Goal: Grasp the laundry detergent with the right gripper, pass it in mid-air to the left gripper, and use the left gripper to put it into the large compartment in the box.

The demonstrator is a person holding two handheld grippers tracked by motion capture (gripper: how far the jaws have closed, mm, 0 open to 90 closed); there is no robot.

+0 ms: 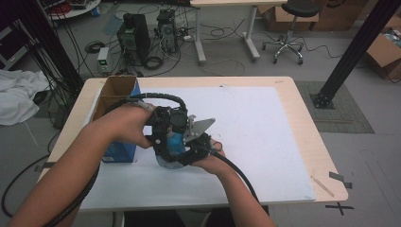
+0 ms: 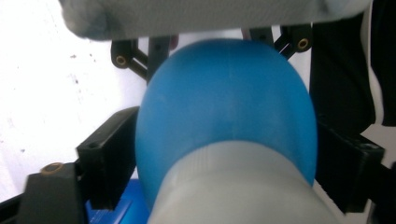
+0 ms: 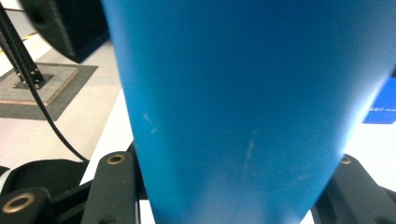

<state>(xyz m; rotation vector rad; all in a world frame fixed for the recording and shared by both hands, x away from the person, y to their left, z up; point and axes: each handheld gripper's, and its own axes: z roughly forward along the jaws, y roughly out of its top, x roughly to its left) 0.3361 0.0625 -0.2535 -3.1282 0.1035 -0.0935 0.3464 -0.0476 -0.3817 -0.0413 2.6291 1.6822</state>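
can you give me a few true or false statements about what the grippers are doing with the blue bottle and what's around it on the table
1. Both grippers are closed on the blue bottle. True: the left gripper and the right gripper each have a jaw on either side of it.
2. The bottle is red. False: it is blue with a pale grey-white section.
3. An open cardboard box stands at the table's left side. True.
4. The box lies on the floor. False: it stands on the table.
5. The two hands work far apart. False: they are close together around the bottle.
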